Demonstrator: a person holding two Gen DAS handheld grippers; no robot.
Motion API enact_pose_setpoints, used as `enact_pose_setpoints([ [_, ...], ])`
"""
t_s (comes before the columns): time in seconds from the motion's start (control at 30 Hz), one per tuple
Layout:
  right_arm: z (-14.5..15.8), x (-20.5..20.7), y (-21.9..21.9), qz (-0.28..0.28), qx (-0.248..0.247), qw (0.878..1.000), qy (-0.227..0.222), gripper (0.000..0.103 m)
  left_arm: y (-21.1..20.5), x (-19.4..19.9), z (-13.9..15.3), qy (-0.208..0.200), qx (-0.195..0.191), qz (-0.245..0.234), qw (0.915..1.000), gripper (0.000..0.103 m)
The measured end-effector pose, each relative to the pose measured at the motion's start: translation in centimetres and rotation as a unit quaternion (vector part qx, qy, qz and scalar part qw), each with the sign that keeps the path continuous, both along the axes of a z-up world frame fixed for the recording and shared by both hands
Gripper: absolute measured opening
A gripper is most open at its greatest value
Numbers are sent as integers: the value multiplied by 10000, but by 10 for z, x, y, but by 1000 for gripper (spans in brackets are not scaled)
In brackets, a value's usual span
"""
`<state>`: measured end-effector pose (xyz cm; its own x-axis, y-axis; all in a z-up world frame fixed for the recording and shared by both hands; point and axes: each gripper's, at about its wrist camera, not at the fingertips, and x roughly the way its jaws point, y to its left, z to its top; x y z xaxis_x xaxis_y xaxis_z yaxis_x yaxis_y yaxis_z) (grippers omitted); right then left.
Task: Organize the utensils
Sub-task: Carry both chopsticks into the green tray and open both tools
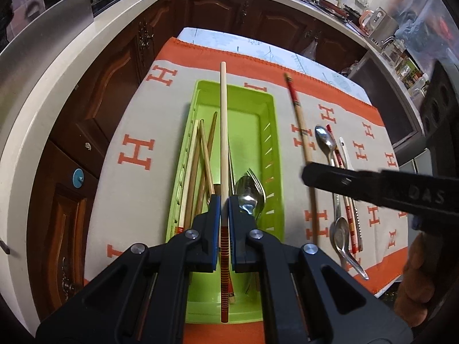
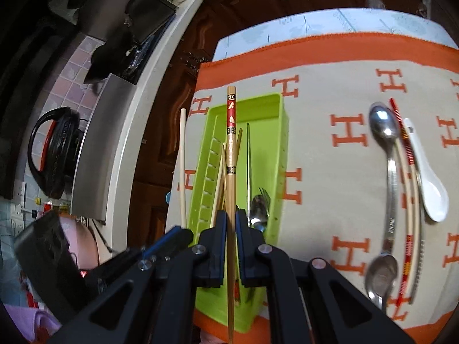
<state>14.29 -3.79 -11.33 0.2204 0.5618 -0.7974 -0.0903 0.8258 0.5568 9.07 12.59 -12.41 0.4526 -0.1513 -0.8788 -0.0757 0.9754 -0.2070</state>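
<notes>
- Green tray (image 1: pixel 269 132): sits centre frame in both wrist views, on the orange-and-grey cloth (image 1: pixel 137 120). It already holds several wooden chopsticks (image 1: pixel 198 166) along its left side and a cluster of metal forks and a spoon (image 1: pixel 251 192) toward its lower right. Judgement: sorting is well under way, roughly half done.
- Left gripper (image 1: pixel 224 200): bottom centre of the left wrist view, jaws closed on a pale chopstick (image 1: pixel 223 120) with a red-banded handle end. The stick runs lengthwise above the tray, tip toward the top of the frame. Not yet laid down, as far as I can tell.
- Right gripper (image 2: pixel 231 218): bottom centre of the right wrist view, jaws clamped on a chopstick with red decorated top (image 2: pixel 231 132), also held over the tray. In the left wrist view this stick appears tilted at centre right, above the cloth.
- Judgement: both held sticks are one release away from joining the tray's chopstick side.
- Left on the cloth, right of the tray and well apart from it: two metal spoons (image 2: pixel 385 132), a white ceramic spoon (image 2: pixel 430 192), a red-banded chopstick (image 2: pixel 406 149) and at least one more pale stick lying close beside them.
- Pile overlaps; exact count of sticks there unclear.
- Background: kitchen counter (image 1: pixel 43 114) at upper left, dark cabinets (image 1: pixel 218 11) behind the table.
</notes>
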Motion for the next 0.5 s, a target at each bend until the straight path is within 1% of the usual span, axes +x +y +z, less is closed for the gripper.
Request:
enact_pose_setpoints([
  [0.2, -22, 7, 15, 64, -154, 9994, 300, 7, 0, 4, -9, 11, 214, 10, 9998, 4],
  [0.37, -31, 5, 16, 30, -218, 9990, 397, 8, 4, 7, -18, 234, 266, 51, 9994, 6],
  [0.4, -32, 4, 16, 42, -224, 9989, 406, 8, 5, 7, -20, 267, 262, 66, 9993, 10],
  [0.43, -32, 2, 15, 53, -231, 9989, 408, 8, 6, 7, -21, 298, 246, 83, 9992, 17],
  [0.47, -32, 0, 15, 62, -233, 9989, 400, 8, 7, 7, -22, 305, 228, 101, 9992, 22],
  [0.5, -31, -3, 14, 74, -246, 9989, 387, 8, 9, 6, -22, 297, 197, 133, 9993, 34],
])
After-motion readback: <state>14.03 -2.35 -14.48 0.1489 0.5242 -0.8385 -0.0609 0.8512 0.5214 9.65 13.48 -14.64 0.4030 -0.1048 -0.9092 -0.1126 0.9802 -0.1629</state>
